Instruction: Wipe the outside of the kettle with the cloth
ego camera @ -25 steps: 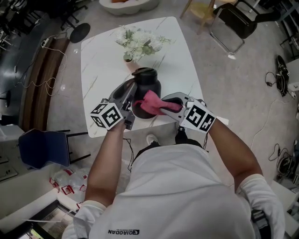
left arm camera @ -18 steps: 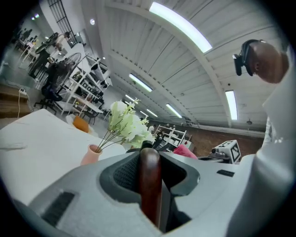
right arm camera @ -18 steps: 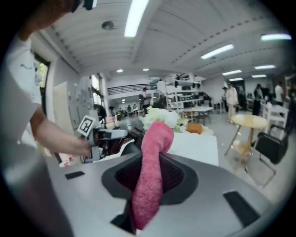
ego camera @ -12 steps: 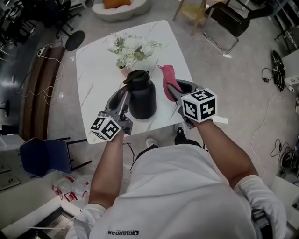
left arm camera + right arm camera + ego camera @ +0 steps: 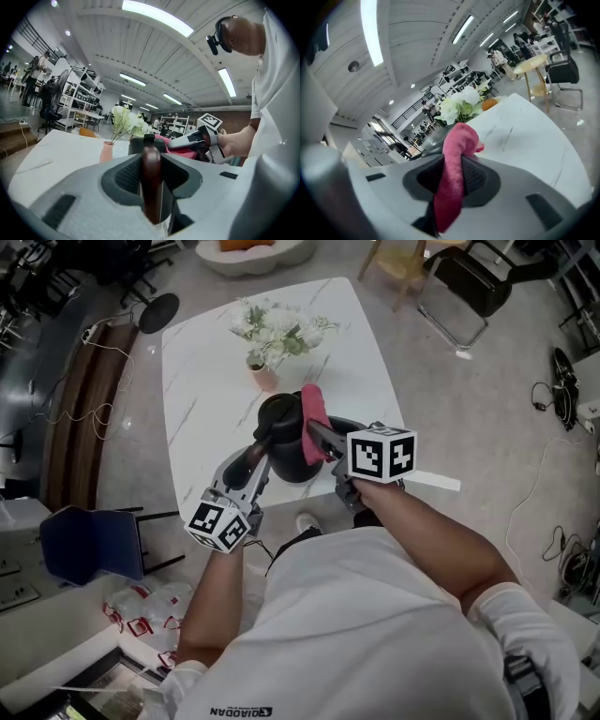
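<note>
A black kettle (image 5: 284, 432) stands near the front edge of the white marble table (image 5: 206, 381). My left gripper (image 5: 260, 450) comes in from the kettle's left and is shut on its dark brown handle (image 5: 151, 178), which runs upright between the jaws in the left gripper view. My right gripper (image 5: 319, 435) is shut on a pink cloth (image 5: 314, 411), whose upper end lies against the kettle's right side. In the right gripper view the cloth (image 5: 453, 173) hangs down between the jaws. The kettle's dark top (image 5: 146, 139) shows just beyond the handle.
A pink vase with white flowers (image 5: 265, 371) stands just behind the kettle. The table's near edge runs close under both grippers. Chairs (image 5: 469, 282) stand on the floor at the upper right and a blue chair (image 5: 89, 540) at the left.
The right gripper swung the cloth off the kettle's front out to the right, rolled, and has now brought it back against the kettle's right side. The left gripper kept its hold on the handle.
</note>
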A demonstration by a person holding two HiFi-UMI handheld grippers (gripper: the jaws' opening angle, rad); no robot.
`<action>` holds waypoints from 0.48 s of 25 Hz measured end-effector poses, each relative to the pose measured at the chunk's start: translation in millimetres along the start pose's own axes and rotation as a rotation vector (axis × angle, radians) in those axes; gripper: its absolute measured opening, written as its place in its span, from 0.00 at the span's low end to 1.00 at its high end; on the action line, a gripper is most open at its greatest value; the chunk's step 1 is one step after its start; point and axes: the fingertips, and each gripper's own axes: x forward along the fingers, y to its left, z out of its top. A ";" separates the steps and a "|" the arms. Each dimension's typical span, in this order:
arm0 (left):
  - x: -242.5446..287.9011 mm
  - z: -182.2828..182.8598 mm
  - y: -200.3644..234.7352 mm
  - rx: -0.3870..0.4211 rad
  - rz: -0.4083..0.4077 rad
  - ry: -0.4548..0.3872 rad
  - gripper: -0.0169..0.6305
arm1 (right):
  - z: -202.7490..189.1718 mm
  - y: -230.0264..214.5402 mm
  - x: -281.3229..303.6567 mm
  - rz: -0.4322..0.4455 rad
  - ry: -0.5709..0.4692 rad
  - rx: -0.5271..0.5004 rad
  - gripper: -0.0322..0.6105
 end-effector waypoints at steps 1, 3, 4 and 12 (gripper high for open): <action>-4.8 -3.7 -1.5 0.000 0.006 0.013 0.22 | -4.1 -3.8 0.3 -0.013 -0.002 0.001 0.19; -13.8 -10.5 -3.1 -0.009 0.015 0.035 0.22 | -11.9 -9.0 -0.1 -0.030 -0.003 0.000 0.19; -17.9 -13.8 -4.2 -0.016 0.016 0.045 0.22 | -15.3 -10.1 -0.2 -0.032 -0.005 0.001 0.19; -32.9 -25.4 -6.2 -0.076 0.014 0.056 0.22 | -34.4 -26.6 -0.2 -0.087 -0.045 0.022 0.19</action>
